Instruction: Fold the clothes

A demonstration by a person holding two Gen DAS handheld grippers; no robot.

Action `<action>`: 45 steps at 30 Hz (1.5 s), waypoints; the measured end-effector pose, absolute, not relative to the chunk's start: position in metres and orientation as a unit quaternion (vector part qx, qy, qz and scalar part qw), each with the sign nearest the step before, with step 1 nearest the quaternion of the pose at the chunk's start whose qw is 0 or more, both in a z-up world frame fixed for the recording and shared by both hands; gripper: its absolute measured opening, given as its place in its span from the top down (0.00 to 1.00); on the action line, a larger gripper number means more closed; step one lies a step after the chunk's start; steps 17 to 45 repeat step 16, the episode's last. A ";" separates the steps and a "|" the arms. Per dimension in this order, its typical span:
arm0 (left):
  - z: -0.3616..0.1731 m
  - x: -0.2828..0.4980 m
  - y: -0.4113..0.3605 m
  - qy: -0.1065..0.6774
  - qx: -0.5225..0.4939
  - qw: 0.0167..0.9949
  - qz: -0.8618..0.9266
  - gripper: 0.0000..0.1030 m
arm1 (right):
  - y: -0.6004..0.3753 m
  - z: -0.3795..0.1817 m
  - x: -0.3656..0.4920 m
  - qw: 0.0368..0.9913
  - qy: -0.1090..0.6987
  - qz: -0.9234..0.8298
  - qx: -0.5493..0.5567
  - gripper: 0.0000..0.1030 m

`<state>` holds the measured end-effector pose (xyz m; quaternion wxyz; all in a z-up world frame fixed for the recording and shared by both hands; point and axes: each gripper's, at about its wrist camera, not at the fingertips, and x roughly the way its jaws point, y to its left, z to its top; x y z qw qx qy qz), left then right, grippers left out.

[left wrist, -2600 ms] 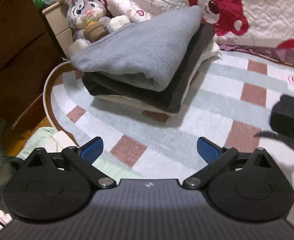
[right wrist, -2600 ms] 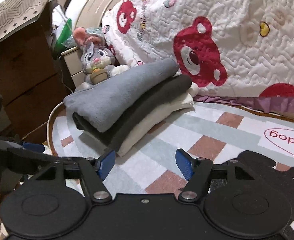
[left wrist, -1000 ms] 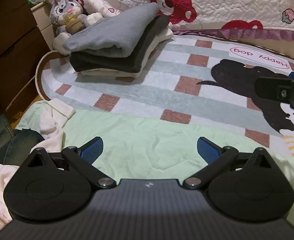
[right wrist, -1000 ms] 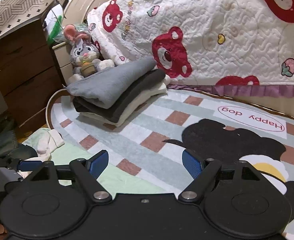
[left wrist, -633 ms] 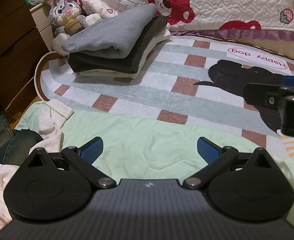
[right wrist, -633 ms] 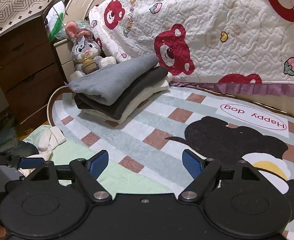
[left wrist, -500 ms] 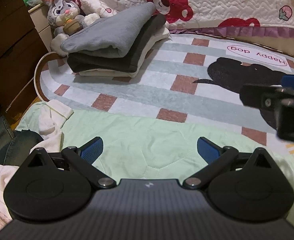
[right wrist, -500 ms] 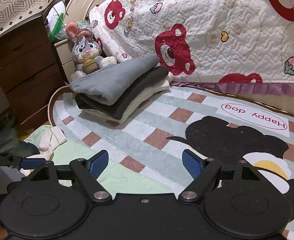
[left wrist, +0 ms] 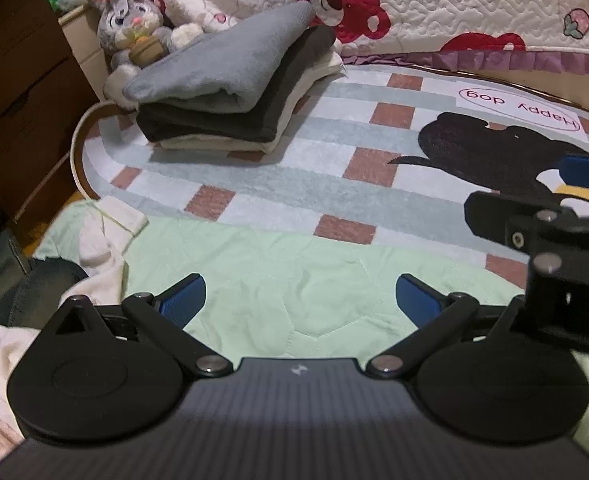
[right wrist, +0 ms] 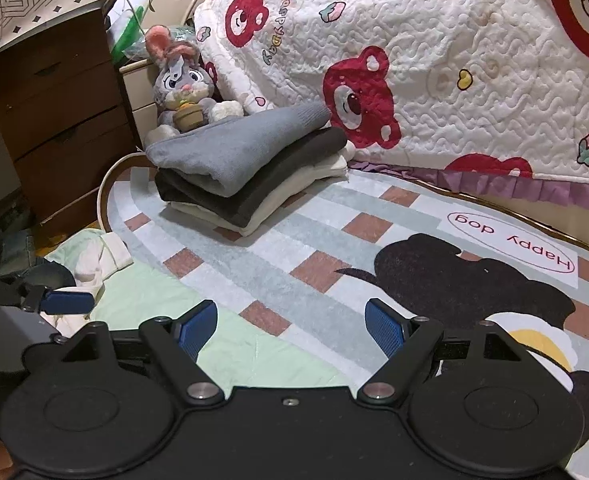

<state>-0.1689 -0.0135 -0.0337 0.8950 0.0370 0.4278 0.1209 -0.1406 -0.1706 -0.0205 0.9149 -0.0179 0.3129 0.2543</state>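
A stack of folded clothes (left wrist: 230, 100), grey on dark grey on cream, sits at the far left of the rug; it also shows in the right wrist view (right wrist: 246, 160). A pale green garment (left wrist: 294, 280) lies spread flat on the near rug, with a white cuff (left wrist: 110, 224) at its left end; it also shows in the right wrist view (right wrist: 254, 356). My left gripper (left wrist: 300, 300) is open and empty just above the green garment. My right gripper (right wrist: 290, 326) is open and empty above the garment's far edge, and it shows at the right of the left wrist view (left wrist: 546, 224).
A patterned rug (left wrist: 374, 152) with a black dog print covers the floor. A bear-print quilt (right wrist: 454, 60) hangs behind. A plush rabbit (right wrist: 182, 84) and a wooden dresser (right wrist: 54, 120) stand at the left. Dark jeans and white clothes (left wrist: 10, 300) are piled at the near left.
Both grippers have drawn back from the folded stack to the green garment. In the last half second the right gripper has come closer to the left one. Both stay open.
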 end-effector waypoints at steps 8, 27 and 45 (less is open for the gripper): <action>-0.030 -0.164 -0.020 0.423 0.025 0.898 0.115 0.00 | -0.172 -0.019 -0.138 0.914 0.319 0.251 0.016 0.18; -0.036 -0.164 -0.022 0.439 0.010 0.892 0.102 0.00 | -0.173 -0.020 -0.139 0.913 0.321 0.251 0.016 0.18; -0.036 -0.164 -0.022 0.439 0.010 0.892 0.102 0.00 | -0.173 -0.020 -0.139 0.913 0.321 0.251 0.016 0.18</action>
